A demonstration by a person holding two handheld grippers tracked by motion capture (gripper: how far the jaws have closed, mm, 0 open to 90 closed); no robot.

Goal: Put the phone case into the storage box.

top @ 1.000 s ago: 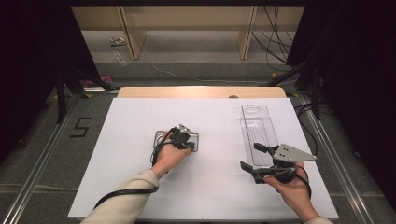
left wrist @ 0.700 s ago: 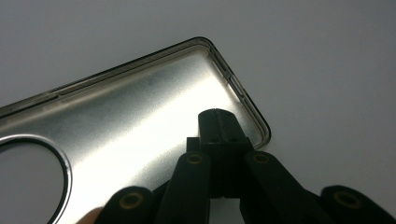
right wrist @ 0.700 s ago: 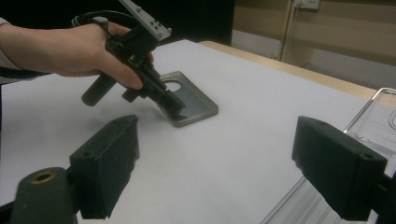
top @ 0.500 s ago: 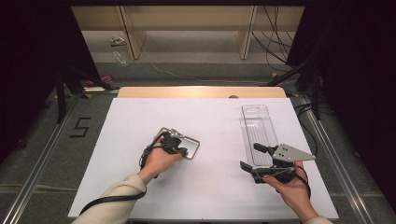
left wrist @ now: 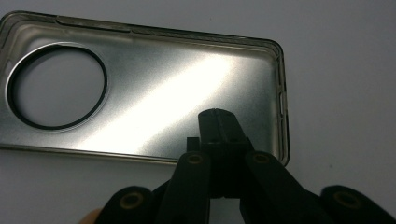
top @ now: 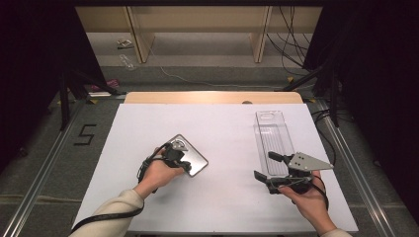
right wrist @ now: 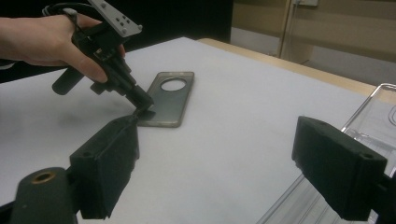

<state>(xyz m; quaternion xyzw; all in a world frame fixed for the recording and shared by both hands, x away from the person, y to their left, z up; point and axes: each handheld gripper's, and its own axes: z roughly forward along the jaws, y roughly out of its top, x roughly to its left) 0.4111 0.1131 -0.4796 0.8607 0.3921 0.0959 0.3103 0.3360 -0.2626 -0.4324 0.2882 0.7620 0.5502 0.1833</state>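
Note:
A silvery phone case (top: pixel 196 161) with a round camera hole lies open side up on the white table, left of centre. My left gripper (top: pixel 187 165) is shut, its tips pressed down on the case's inner face near the end away from the hole. In the left gripper view the closed left gripper (left wrist: pixel 217 116) rests on the case (left wrist: pixel 163 88). My right gripper (top: pixel 268 167) is open and holds nothing, at the near end of a clear plastic tray (top: pixel 273 134). From the right gripper (right wrist: pixel 224 163), the case (right wrist: pixel 170 100) and the left gripper (right wrist: pixel 144 105) are seen across the table.
The white table surface (top: pixel 227 128) has a wooden strip (top: pixel 212 97) along its far edge. The clear tray (right wrist: pixel 380 105) runs lengthwise on the right side. Cables trail from both grippers. Shelving and loose cables stand on the floor beyond the table.
The left gripper has turned the phone case on the table, so it now lies at a slant. The left hand shifted slightly. The right gripper has stayed where it was.

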